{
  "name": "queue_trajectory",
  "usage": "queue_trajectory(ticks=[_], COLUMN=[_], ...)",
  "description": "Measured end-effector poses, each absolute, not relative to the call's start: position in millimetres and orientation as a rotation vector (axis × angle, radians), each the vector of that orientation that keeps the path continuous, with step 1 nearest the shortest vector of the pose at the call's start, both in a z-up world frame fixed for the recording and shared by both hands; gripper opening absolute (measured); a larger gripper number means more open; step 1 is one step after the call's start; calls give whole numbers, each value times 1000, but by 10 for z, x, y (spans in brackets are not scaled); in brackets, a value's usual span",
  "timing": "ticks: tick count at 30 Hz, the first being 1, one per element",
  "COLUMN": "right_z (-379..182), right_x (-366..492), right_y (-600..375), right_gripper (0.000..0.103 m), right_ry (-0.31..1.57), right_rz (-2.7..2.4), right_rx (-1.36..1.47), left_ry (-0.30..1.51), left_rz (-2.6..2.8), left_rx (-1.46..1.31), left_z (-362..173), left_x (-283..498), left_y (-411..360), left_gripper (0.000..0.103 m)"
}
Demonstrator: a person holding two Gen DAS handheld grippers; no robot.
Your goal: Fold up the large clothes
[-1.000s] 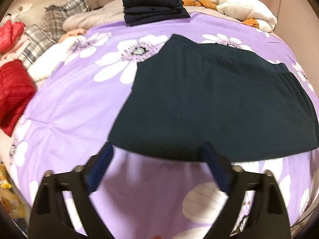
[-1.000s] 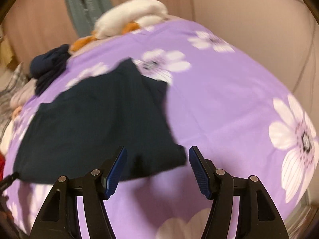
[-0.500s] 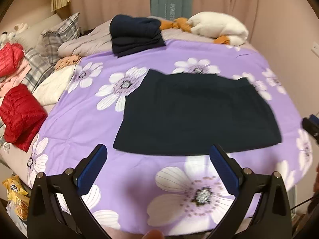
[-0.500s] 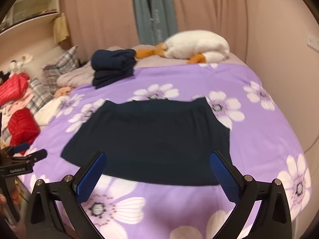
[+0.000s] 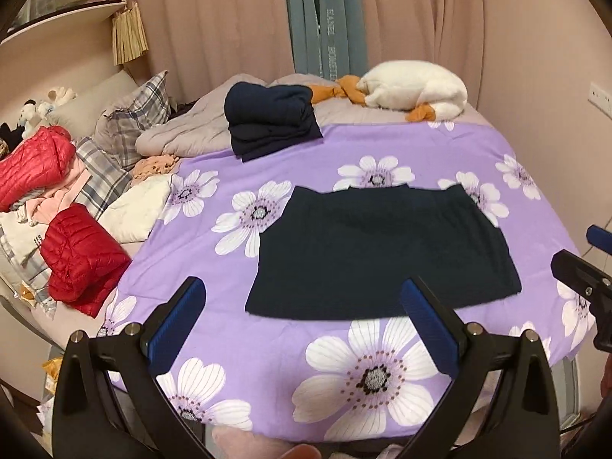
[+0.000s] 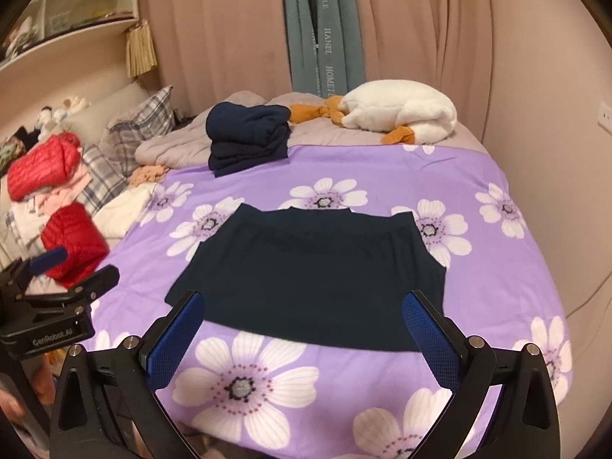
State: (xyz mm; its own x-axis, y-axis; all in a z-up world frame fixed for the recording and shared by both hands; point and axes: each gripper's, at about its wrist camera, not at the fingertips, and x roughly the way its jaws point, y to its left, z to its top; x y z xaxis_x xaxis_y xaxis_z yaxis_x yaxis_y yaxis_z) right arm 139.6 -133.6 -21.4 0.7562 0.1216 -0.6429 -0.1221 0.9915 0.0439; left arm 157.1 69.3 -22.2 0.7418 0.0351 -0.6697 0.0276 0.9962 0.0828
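Both tongs — left [image 5: 302,315], right [image 6: 304,319] — gape empty, tilted down above the dark garment [image 5: 378,252].

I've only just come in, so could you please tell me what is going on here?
A person is folding clothes on a bed with a purple flowered cover, using a hand-held gripper in each hand. A dark navy garment lies flat on the cover, partly folded into a rectangle. Neither the left hand-held gripper nor the right hand-held gripper holds anything; both are open and hover above the garment's near edge. A folded navy stack sits at the far end.
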Motion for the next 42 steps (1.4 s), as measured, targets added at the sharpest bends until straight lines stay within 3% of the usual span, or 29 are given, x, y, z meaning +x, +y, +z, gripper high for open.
queue_trajectory(ticks=[12,42], right_z=[-493,-509], right_x=[1365,1374], right_y=[-1265,-1223], right_gripper=[102,102], right_ry=[765,769], right_rz=[126,138], right_rx=[52,61], left_ry=[787,791], left_rz=[7,0], left_rx=[24,33], left_z=[-441,-446], left_x=[1492,1493], left_y=[732,724], left_gripper=[103,103])
